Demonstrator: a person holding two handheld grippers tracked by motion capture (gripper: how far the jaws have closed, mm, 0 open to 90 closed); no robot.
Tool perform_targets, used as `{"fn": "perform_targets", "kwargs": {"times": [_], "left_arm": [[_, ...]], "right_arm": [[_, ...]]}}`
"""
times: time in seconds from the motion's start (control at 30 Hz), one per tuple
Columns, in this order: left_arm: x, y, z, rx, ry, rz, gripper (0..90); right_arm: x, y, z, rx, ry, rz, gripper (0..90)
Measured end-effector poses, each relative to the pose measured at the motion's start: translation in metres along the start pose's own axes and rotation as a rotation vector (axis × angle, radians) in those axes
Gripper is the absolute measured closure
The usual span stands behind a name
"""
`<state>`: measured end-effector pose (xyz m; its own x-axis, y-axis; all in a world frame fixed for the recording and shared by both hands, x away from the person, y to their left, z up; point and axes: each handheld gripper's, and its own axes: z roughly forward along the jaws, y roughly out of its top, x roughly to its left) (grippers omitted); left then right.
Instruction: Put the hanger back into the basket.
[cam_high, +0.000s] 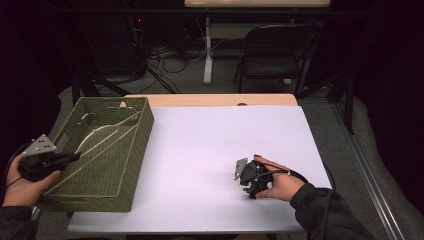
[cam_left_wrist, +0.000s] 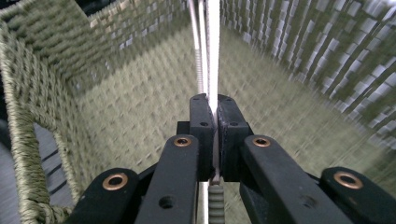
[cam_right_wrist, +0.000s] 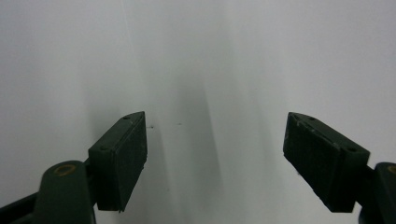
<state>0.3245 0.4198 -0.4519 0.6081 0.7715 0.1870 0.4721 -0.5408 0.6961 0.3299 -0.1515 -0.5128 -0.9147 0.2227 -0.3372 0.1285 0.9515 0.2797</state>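
Already clenching a thin metal rod (cam_left_wrist: 212, 46) inside the green woven basket (cam_high: 137, 145) with the left gripper (cam_left_wrist: 210, 109), rod running toward 12 o'clock from the jaws. Meanwhile resting the right gripper (cam_right_wrist: 215, 158) released, jaws gaping, over the bare white table (cam_high: 210, 135), well off at the basket's 3 o'clock.

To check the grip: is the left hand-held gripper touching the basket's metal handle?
Touching. Left gripper view: the left hand-held gripper is shut on the metal handle.

Basket (cam_high: 131, 150) left; bare table (cam_high: 225, 135) elsewhere

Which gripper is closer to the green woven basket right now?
Left. The left gripper is at the basket, clamped on its thin metal handle; the right gripper rests apart on the white table.
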Motion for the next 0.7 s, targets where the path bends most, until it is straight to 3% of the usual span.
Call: {"fn": "perform_targets", "kwargs": {"times": [0.03, 0.07, 0.13, 0.2, 0.33, 0.4, 0.43, 0.47, 0.6, 0.7], "left_arm": [[0.0, 0.0, 0.0, 0.0, 0.0, 0.0, 86.0], [-0.003, 0.002, 0.005, 0.004, 0.004, 0.038, 78.0], [-0.004, 0.003, 0.007, 0.012, 0.007, 0.04, 64.9], [-0.007, 0.005, 0.007, 0.026, -0.002, 0.069, 64.1], [-0.01, 0.007, -0.001, -0.016, -0.035, 0.02, 49.1], [-0.011, 0.008, -0.005, -0.023, -0.033, 0.018, 47.4], [-0.015, 0.011, -0.013, -0.033, -0.001, 0.028, 47.2], [-0.015, 0.011, -0.013, -0.033, -0.001, 0.028, 46.6], [-0.026, 0.016, -0.032, -0.071, 0.022, -0.018, 46.2], [-0.033, 0.017, -0.037, -0.067, 0.029, -0.033, 45.0]], "right_arm": [[0.0, 0.0, 0.0, 0.0, 0.0, 0.0, 21.8], [0.0, 0.0, 0.0, -0.002, -0.001, -0.002, 21.8], [0.0, -0.001, -0.001, -0.001, 0.0, 0.001, 21.8], [0.0, -0.001, -0.001, -0.002, -0.001, -0.003, 21.8], [0.0, -0.003, -0.003, -0.006, -0.001, 0.008, 21.8], [0.001, -0.003, -0.003, -0.008, -0.002, 0.005, 21.8], [0.001, -0.004, -0.004, -0.005, -0.001, 0.013, 21.8], [0.001, -0.004, -0.004, -0.005, -0.001, 0.013, 21.8], [0.0, -0.006, -0.006, -0.013, -0.009, 0.008, 22.0], [0.0, -0.006, -0.008, -0.017, -0.011, 0.005, 22.0]]}}
